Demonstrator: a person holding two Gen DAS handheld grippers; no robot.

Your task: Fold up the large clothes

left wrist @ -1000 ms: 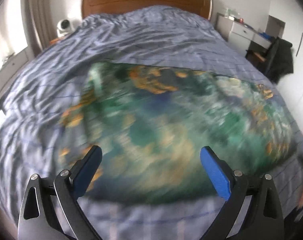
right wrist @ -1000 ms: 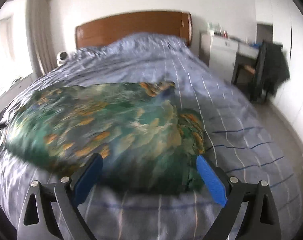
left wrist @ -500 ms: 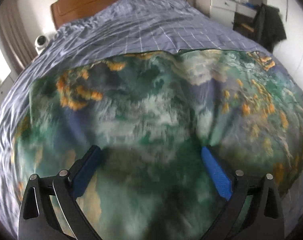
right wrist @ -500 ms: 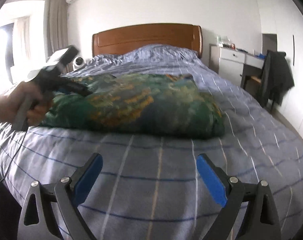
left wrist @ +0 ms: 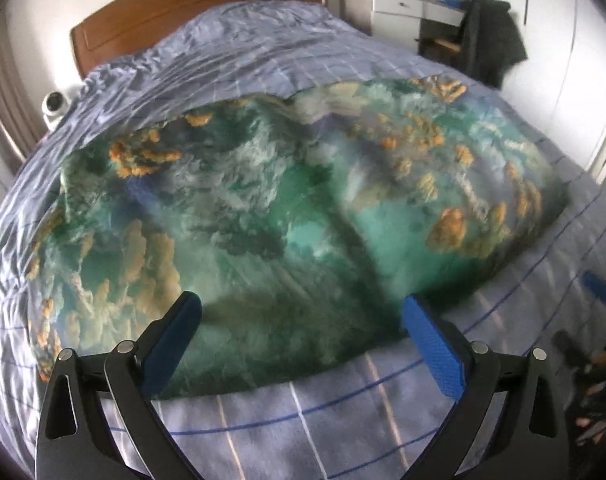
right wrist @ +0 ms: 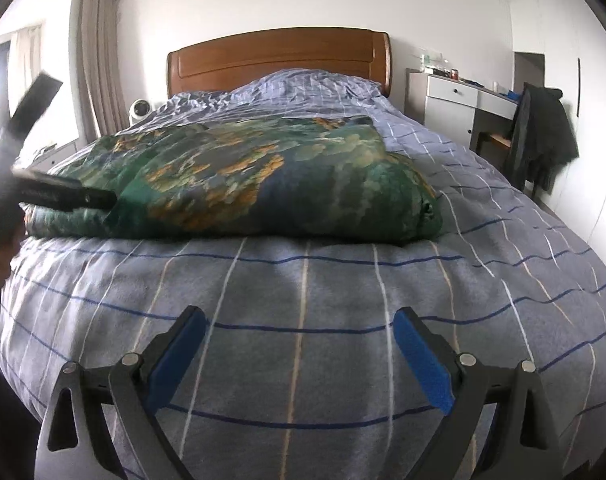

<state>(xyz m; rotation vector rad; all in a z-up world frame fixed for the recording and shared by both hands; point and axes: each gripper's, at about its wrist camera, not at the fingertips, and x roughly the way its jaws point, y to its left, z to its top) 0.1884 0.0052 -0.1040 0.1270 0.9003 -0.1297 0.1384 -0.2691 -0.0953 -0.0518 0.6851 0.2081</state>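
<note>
A large green, blue and orange patterned cloth [left wrist: 287,208] lies folded in a thick flat stack on the bed; it also shows in the right wrist view [right wrist: 239,184]. My left gripper [left wrist: 301,312] is open and empty, hovering over the cloth's near edge. In the right wrist view the left gripper's fingers [right wrist: 67,196] sit at the cloth's left end. My right gripper [right wrist: 299,332] is open and empty, low over the bare bedspread in front of the cloth. The right gripper's blue tip [left wrist: 599,286] shows at the right edge of the left wrist view.
The bed has a blue checked bedspread [right wrist: 303,288] and a wooden headboard [right wrist: 279,56]. A white round device [right wrist: 141,110] sits left of the pillows. A white desk [right wrist: 459,92] and a chair with a dark jacket [right wrist: 543,136] stand at the right.
The right gripper has pulled back off the cloth toward the foot of the bed and sunk lower. The left gripper has drawn back to the cloth's near edge. The cloth has settled flat.
</note>
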